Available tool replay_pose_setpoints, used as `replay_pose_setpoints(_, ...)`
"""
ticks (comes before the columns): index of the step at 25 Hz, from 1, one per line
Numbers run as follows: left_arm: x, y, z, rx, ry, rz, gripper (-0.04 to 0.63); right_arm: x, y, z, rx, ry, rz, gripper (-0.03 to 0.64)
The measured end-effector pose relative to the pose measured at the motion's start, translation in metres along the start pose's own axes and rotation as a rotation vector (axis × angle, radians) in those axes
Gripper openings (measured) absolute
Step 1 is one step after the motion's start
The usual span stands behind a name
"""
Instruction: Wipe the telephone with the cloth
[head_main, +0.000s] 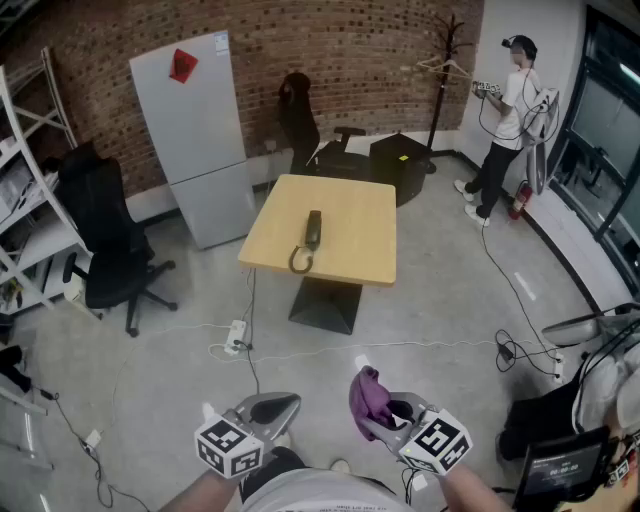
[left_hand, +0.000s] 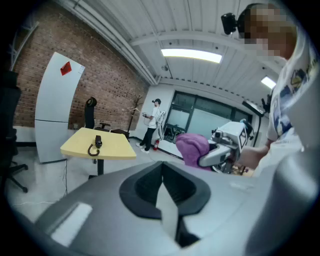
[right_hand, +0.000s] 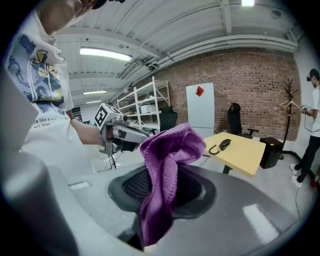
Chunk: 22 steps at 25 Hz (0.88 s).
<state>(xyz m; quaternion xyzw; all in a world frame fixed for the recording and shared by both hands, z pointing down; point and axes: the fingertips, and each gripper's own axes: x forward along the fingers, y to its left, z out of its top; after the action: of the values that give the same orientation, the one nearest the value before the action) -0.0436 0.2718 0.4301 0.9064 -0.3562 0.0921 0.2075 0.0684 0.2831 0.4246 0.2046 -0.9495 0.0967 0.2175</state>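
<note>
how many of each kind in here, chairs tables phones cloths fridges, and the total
office chairs: 2
table: 1
telephone: 1
cloth: 1
fridge: 1
total: 6
</note>
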Motion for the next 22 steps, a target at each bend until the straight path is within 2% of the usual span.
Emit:
replay_pose_setpoints(5,0.012,-0.018,0.001,-0.016,-0.015,0.024,0.005,-0.019,-0.002,-0.013,0.0,0.013,0.01,0.109)
replay_pose_setpoints(9,0.019,-0.023,-0.002,0.027,0.01,0.072,0.005,-0.027,0.0,-0.022,0.019,0.013,0.008,0.109)
replay_pose_setpoints(15,0.031,-0.038,-0.001,0.046,0.013,0.08,0.025,-0.04,0.001,-0.034,0.044,-0.002,0.013,0.109)
replay_pose_setpoints(22,0.038,-0.027,-0.007,0.04,0.046,0.151,0.06,-0.046,-0.012,-0.05,0.097,0.005,0.017,0.109)
